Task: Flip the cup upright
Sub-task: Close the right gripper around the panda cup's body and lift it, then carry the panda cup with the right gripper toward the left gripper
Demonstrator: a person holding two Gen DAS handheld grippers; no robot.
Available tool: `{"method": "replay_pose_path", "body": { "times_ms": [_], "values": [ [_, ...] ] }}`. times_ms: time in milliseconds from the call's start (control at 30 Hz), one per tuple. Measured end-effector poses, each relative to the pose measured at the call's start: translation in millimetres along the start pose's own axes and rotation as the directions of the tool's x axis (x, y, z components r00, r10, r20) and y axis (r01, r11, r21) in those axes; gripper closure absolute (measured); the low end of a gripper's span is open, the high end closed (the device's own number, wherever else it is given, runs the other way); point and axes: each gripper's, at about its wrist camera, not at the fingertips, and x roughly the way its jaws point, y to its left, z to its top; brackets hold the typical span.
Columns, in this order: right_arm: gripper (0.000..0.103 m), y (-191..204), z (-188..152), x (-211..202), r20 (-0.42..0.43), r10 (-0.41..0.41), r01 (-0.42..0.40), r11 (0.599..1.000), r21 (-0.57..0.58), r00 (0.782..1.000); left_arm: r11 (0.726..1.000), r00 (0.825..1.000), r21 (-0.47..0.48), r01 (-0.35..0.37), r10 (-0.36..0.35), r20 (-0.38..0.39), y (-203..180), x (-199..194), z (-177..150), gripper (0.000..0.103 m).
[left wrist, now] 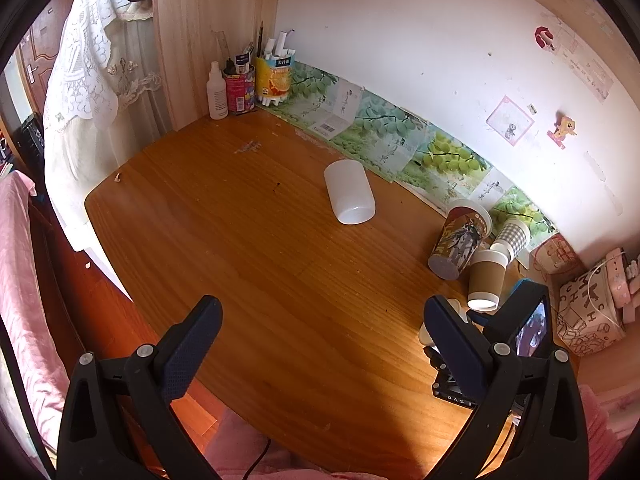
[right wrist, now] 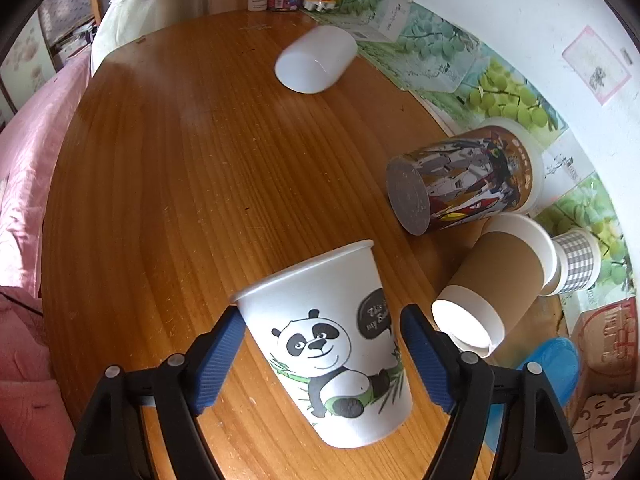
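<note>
A white paper cup with a panda print (right wrist: 332, 340) stands between the fingers of my right gripper (right wrist: 322, 330), rim up and tilted a little. The jaws stand wide around it; the left pad (right wrist: 224, 356) touches its rim and the right pad (right wrist: 424, 356) stands just off its side. My left gripper (left wrist: 320, 336) is open and empty above the near part of the wooden table (left wrist: 256, 264). A plain white cup (left wrist: 349, 191) lies on its side toward the back; it also shows in the right wrist view (right wrist: 314, 58).
Three more cups lie on their sides at the right: a robot-print cup (right wrist: 464, 176), a brown-sleeved cup (right wrist: 492, 280) and a checked cup (right wrist: 576, 260). Bottles and pen holders (left wrist: 248, 80) stand in the back corner. Patterned bags (left wrist: 588, 312) sit at the far right.
</note>
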Motion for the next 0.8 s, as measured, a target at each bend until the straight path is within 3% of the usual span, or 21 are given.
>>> {"method": "replay_pose_path", "body": {
  "times_ms": [233,533,700,800],
  "values": [
    [0.038,-3,2,7,-0.020,-0.003,0.005,0.998,0.056,1.000,1.000,1.000,-0.010,0.011,-0.011,0.004,5,-3,1,0.002],
    [0.039,0,1,4,-0.030,0.016,-0.011,0.986,0.165,0.999,1.000,1.000,-0.006,0.015,-0.015,0.020,16,-13,1,0.002],
    [0.039,2,-1,-2,-0.033,0.023,-0.013,0.964,0.266,0.999,1.000,0.999,0.001,0.023,-0.023,0.026,24,-19,1,0.002],
    [0.039,3,-6,-8,-0.015,0.048,-0.040,0.927,0.374,0.999,0.999,0.999,0.016,0.034,-0.034,0.024,27,-21,1,0.002]
  ]
}}
